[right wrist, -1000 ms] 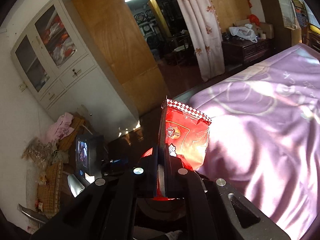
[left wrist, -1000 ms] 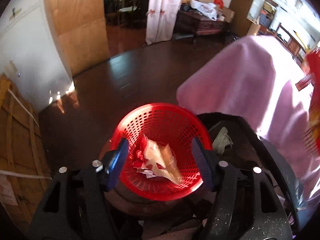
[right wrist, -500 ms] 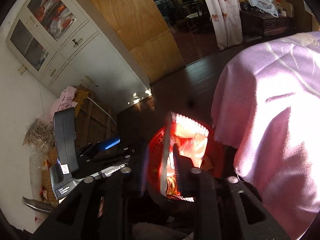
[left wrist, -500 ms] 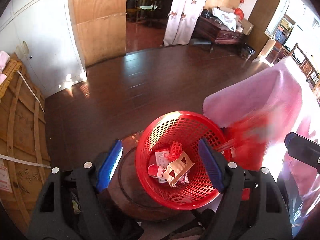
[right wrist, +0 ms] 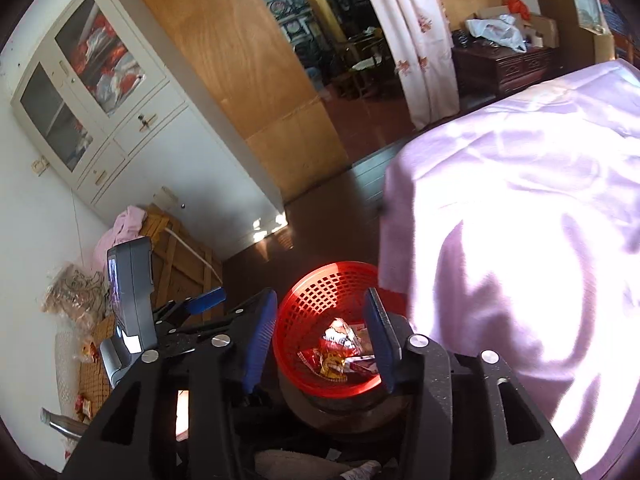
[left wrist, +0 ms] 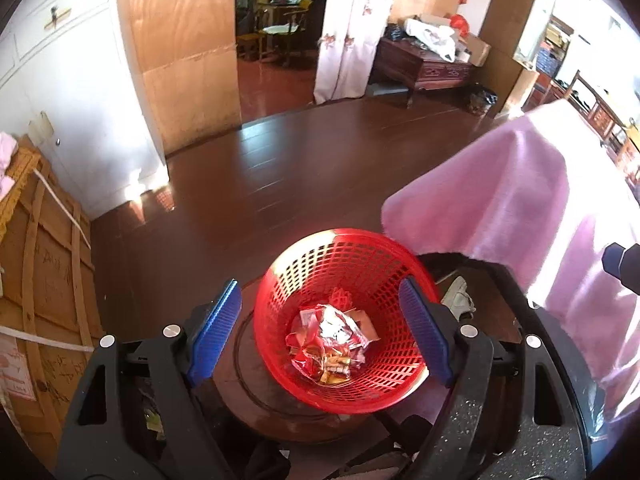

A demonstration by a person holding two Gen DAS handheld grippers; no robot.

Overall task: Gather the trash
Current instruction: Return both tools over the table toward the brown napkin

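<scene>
Trash wrappers (left wrist: pixel 332 336) lie heaped in a red basket (left wrist: pixel 344 256) on a dark round stool.
Both jaws just opened, empty: left hand-held gripper (left wrist: pixel 320 336) and right hand-held gripper (right wrist: pixel 320 340) hover released above it, beside a pink-covered bed (right wrist: pixel 520 220).

Your basket (left wrist: pixel 344 320) stands on a round stool (left wrist: pixel 256 392) straight ahead of you, with the wrappers (left wrist: pixel 330 338) heaped in its bottom. Just to its right the cloth (left wrist: pixel 520 208) hangs down over the desk edge — touching the basket's far rim. To your left sits a crate (left wrist: pixel 36 280), and behind it the cabinet (right wrist: pixel 112 92) against the wall. Farther back, a curtain (left wrist: pixel 348 32) hangs beside the doorway.
</scene>
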